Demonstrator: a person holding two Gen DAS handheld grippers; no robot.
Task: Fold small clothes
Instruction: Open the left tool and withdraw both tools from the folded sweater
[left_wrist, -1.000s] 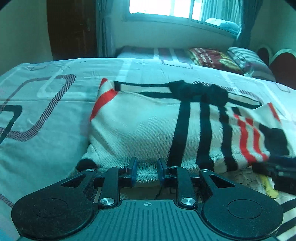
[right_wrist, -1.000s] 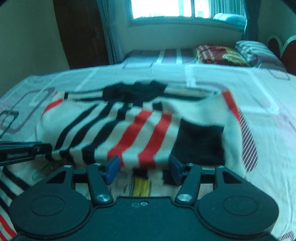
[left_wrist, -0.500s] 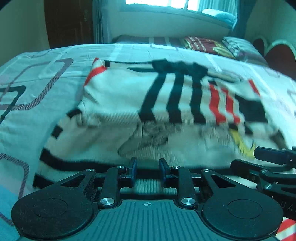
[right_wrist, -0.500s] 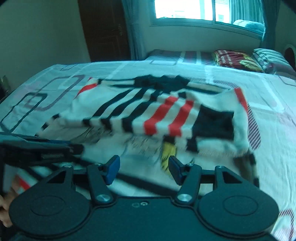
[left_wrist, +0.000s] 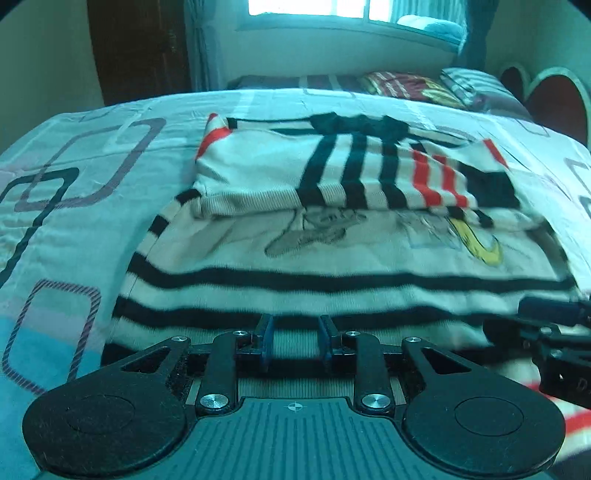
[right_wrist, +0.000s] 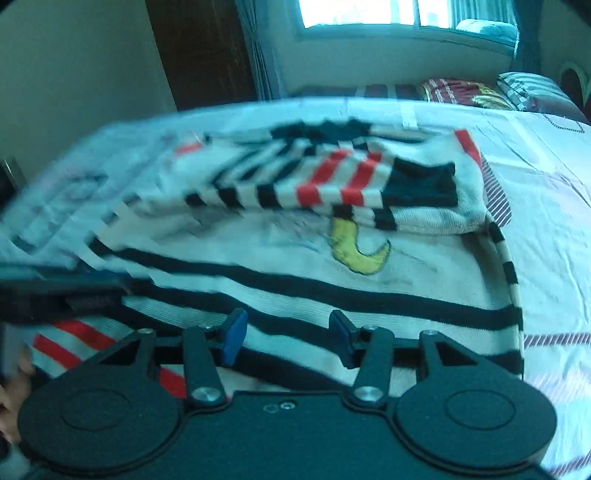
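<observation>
A small white sweater (left_wrist: 332, 254) with black and red stripes and a cartoon print lies flat on the bed. Its sleeves (left_wrist: 369, 177) are folded across the upper chest. My left gripper (left_wrist: 294, 341) is open and empty, just above the sweater's near hem. My right gripper (right_wrist: 286, 339) is open and empty, over the striped lower part of the sweater (right_wrist: 369, 266). The right gripper's body shows at the right edge of the left wrist view (left_wrist: 554, 343). The left gripper shows blurred at the left of the right wrist view (right_wrist: 62, 295).
The bed sheet (left_wrist: 74, 192) is pale with rounded-square patterns. Pillows (left_wrist: 413, 86) lie at the far end under a window (left_wrist: 314, 7). A dark door (right_wrist: 203, 48) stands at the back left. A headboard (left_wrist: 546, 96) is at the far right.
Both grippers have pulled back toward the sweater's hem, away from the folded sleeves. More of the printed front and lower stripes shows now. Both stay open.
</observation>
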